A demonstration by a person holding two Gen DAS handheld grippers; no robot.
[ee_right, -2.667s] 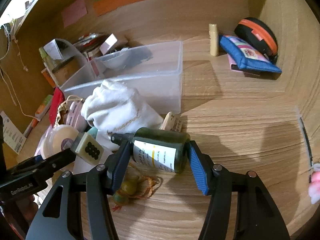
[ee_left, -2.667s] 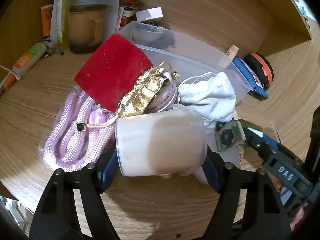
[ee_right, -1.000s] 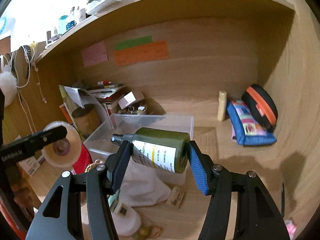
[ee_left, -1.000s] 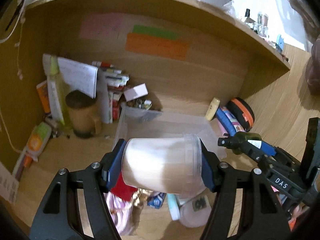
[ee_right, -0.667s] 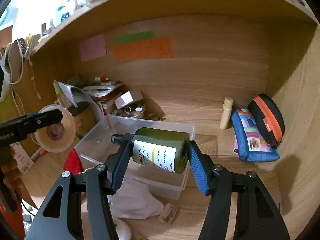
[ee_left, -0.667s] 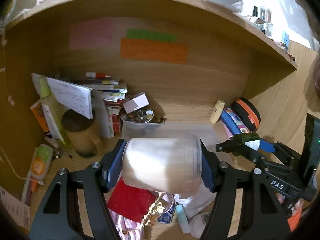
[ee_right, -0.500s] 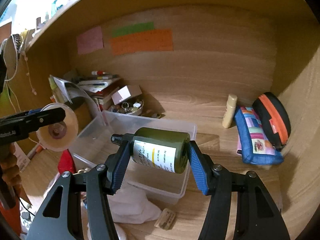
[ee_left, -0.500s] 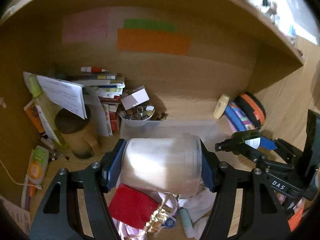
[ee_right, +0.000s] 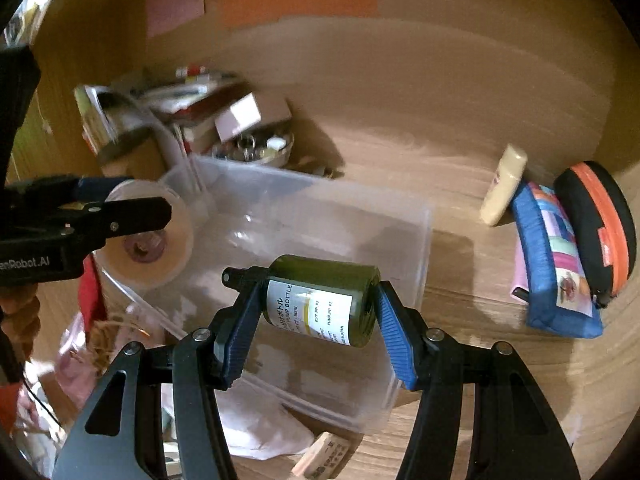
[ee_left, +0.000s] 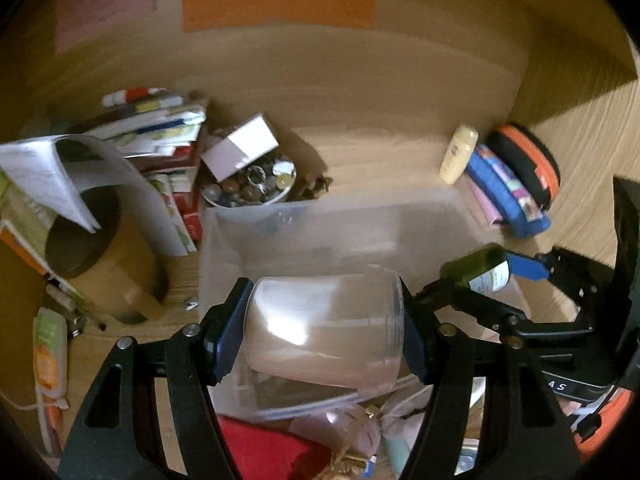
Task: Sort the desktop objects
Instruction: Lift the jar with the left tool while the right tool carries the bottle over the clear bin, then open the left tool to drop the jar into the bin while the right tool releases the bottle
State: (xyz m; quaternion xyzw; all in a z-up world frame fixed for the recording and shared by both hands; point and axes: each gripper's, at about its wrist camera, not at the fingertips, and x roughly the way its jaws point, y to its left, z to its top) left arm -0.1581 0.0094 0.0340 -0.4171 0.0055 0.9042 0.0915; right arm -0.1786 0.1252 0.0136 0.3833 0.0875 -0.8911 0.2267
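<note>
Both pairs of tongs hang loaded over a clear plastic bin [ee_right: 404, 240] on a cluttered wooden worktop [ee_right: 480, 280], each clamped across a container lying on its side. The left tongs [ee_left: 322, 334] grip a translucent plastic jar [ee_left: 324, 340] end to end, its long axis running straight across between the blue pads, with the bin's open interior directly ahead and below. The right tongs [ee_right: 316, 314] are closed on a dark green pump bottle [ee_right: 320, 300], white label facing the camera, nozzle poking past the left pad and base against the right; it too lies crosswise, above the bin's near half. In the right wrist view the left tongs [ee_right: 132, 210] hold the jar [ee_right: 148, 236] over the bin's left end, so the jar appears to sit a little deeper over the container than the bottle. Each load looks to have the bin's mouth beneath it, so the coming drop seems to turn on lowering rather than reaching sideways. Outside the bin lie a white cloth pouch [ee_right: 256, 424], a red pouch [ee_left: 264, 452], a blue zip case [ee_right: 556, 260], a black-and-orange round case [ee_right: 600, 224], a cream tube [ee_right: 504, 190], a dish of beads [ee_left: 248, 186] and a brown mug [ee_left: 100, 268].
</note>
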